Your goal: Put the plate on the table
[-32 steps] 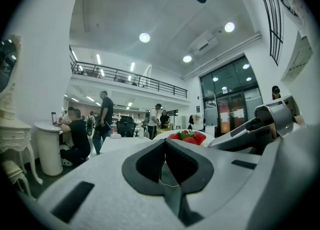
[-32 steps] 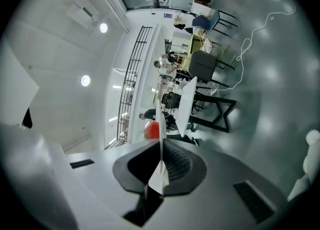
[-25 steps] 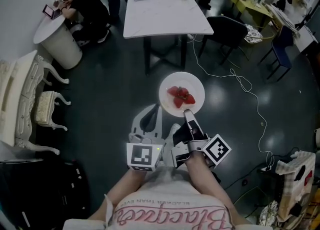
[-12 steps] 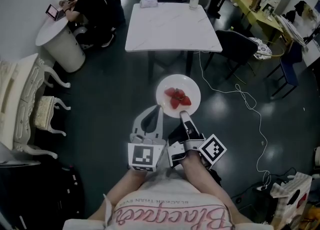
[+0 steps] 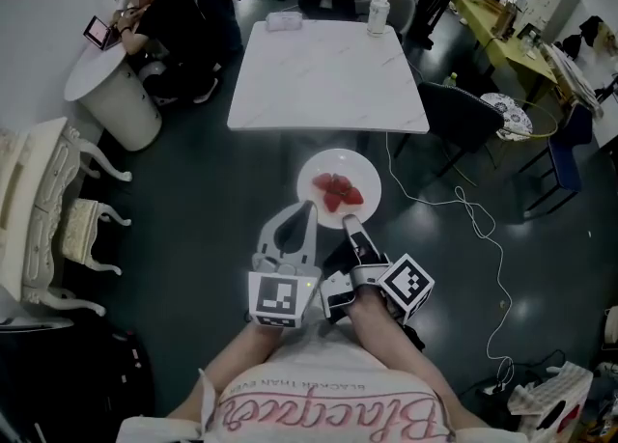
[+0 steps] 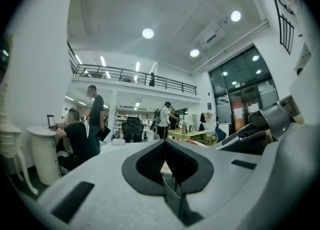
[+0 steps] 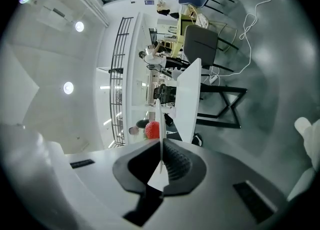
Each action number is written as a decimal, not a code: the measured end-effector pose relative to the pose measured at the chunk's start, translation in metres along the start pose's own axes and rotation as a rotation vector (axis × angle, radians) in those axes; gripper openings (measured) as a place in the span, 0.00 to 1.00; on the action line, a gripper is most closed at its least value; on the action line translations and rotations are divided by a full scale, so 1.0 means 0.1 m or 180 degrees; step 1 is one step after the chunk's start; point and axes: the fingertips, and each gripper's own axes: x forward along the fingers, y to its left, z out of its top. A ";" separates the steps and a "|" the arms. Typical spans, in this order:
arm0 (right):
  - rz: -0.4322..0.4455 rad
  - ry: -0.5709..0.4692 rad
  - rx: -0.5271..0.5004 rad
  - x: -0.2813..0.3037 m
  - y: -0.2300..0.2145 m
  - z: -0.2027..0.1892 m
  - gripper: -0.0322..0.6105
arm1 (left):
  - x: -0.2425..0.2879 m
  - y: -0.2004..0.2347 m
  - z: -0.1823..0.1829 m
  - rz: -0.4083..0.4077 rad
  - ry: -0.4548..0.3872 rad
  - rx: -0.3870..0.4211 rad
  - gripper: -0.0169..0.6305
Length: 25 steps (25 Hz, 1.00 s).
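Note:
A white plate (image 5: 338, 173) with a few strawberries (image 5: 335, 190) hangs over the dark floor, just short of the near edge of the white square table (image 5: 328, 74). My right gripper (image 5: 345, 220) is shut on the plate's near rim. In the right gripper view the plate (image 7: 159, 119) shows edge-on between the pads, with a strawberry (image 7: 152, 130) to the left of it and the table (image 7: 189, 98) beyond. My left gripper (image 5: 308, 206) is shut, its tip beside the plate's left rim; whether it touches I cannot tell. Its pads (image 6: 150, 166) hold nothing.
On the table's far edge stand a can (image 5: 379, 14) and a small white object (image 5: 280, 19). A dark chair (image 5: 463, 115) stands right of the table, with a cable (image 5: 473, 209) across the floor. At left are an ornate white chair (image 5: 39, 190) and a seated person (image 5: 169, 12) at a round table (image 5: 101, 69).
Both grippers and the plate have moved forward together. The table is now much nearer, with the plate almost at its near edge. The grip is unchanged.

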 end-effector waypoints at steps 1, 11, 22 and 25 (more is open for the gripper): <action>-0.0008 0.0006 0.0007 0.06 0.00 0.07 0.06 | 0.09 -0.01 0.00 -0.0002 0.0002 0.0004 0.03; 0.0005 0.0020 -0.0004 0.47 0.00 0.47 0.06 | 0.67 -0.03 0.02 -0.0043 -0.0039 0.0039 0.03; -0.0078 -0.0018 0.0008 1.13 -0.10 0.69 0.06 | 1.25 0.41 -0.17 0.0022 0.0032 -0.0069 0.03; -0.0096 -0.0086 0.0031 1.41 -0.12 0.82 0.07 | 1.54 0.55 -0.22 -0.0020 0.0052 -0.0086 0.03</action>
